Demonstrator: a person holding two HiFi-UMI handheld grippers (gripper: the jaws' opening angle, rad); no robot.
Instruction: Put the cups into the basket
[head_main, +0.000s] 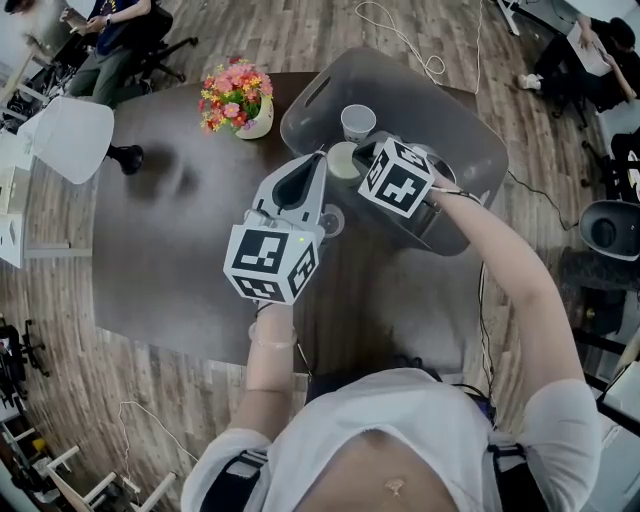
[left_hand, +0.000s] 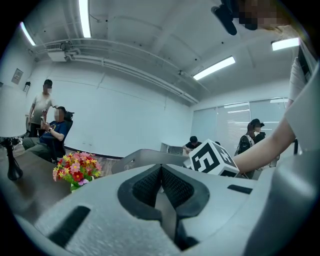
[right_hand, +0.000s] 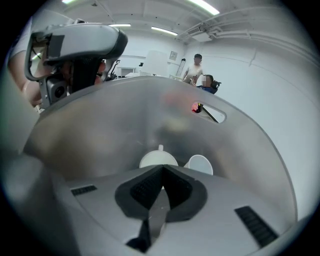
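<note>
Cups (right_hand: 158, 159) are sitting in the basket (right_hand: 100, 115) just beyond my right gripper's (right_hand: 161, 169) closed, empty fingers (right_hand: 144, 189); left gripper (left_hand: 161, 169) is hanging pinched together too. I'm reckoning withdrawal comes next.

The head view looks steeply down over the counter (head_main: 170, 250) and basket (head_main: 470, 130). The right gripper view peers closely into that basket. The left gripper view faces level, sharing the flowers (left_hand: 75, 167) with the head view.

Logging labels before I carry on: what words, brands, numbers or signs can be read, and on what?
No readable text anywhere.
Cubes on left gripper and right gripper: square marker patterns, no letters.
Cups, basket: no print visible.
Wall plaque, left gripper view: too small to read.
</note>
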